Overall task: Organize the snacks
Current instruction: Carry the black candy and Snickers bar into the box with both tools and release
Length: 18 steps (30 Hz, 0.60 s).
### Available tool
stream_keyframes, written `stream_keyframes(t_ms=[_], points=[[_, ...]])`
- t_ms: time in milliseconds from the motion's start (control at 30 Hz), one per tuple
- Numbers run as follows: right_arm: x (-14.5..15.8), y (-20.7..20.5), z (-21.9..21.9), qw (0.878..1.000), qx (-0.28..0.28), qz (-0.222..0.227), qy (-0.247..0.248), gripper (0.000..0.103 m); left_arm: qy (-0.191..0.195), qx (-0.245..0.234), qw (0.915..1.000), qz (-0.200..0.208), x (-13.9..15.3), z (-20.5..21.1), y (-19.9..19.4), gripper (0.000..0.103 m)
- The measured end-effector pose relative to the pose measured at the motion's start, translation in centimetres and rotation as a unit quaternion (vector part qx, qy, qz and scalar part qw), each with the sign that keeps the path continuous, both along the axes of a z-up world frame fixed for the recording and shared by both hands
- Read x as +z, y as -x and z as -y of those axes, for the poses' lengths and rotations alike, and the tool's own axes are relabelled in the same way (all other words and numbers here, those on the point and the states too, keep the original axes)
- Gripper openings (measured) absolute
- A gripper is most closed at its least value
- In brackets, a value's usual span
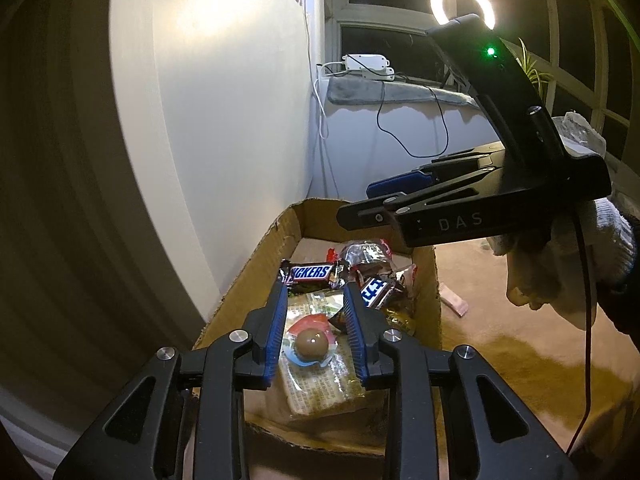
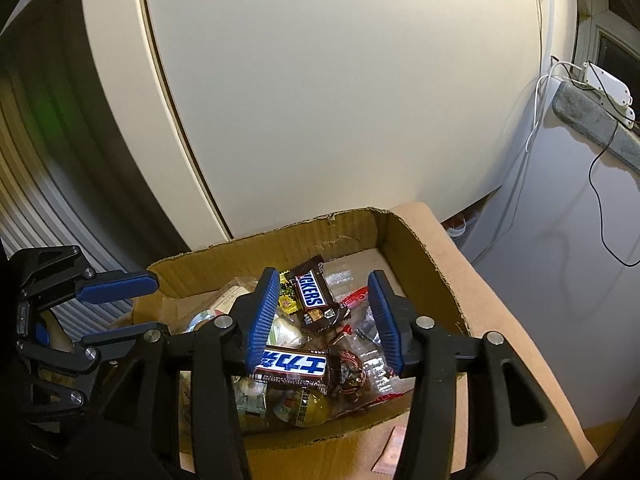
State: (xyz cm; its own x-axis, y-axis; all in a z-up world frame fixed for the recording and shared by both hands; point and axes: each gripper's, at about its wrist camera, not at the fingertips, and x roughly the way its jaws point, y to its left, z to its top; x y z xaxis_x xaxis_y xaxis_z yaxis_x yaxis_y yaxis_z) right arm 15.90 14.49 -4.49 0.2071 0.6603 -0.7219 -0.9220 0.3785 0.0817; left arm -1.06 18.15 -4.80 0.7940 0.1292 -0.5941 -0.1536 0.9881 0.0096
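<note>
An open cardboard box (image 1: 264, 256) (image 2: 416, 248) holds several snacks. A Snickers bar (image 1: 310, 274) (image 2: 312, 294) lies at its far side, a second Snickers bar (image 2: 292, 366) (image 1: 374, 290) nearer. A round chocolate ball in a clear blister (image 1: 310, 346) rests on a flat printed packet (image 1: 320, 384). My left gripper (image 1: 314, 294) is open above the box, its fingers either side of the ball and apart from it. My right gripper (image 2: 324, 280) is open and empty over the box. The left gripper also shows in the right wrist view (image 2: 136, 304).
A large white panel (image 2: 340, 92) stands just behind the box. The box sits on a tan surface (image 1: 500, 304) with a small pink wrapper (image 1: 454, 300) beside it. A ring light (image 1: 462, 2), cables and a windowsill are at the back right.
</note>
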Motion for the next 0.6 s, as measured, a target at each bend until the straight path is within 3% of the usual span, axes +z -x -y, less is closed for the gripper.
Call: stream_keyframes(t_ms=[600], points=[[2.3,0.2,4.7,0.999,-0.015,0.036,-0.026,0.080,-0.016,-0.013,0.9997,0.010,1.5,2.8,0.7,0.027]])
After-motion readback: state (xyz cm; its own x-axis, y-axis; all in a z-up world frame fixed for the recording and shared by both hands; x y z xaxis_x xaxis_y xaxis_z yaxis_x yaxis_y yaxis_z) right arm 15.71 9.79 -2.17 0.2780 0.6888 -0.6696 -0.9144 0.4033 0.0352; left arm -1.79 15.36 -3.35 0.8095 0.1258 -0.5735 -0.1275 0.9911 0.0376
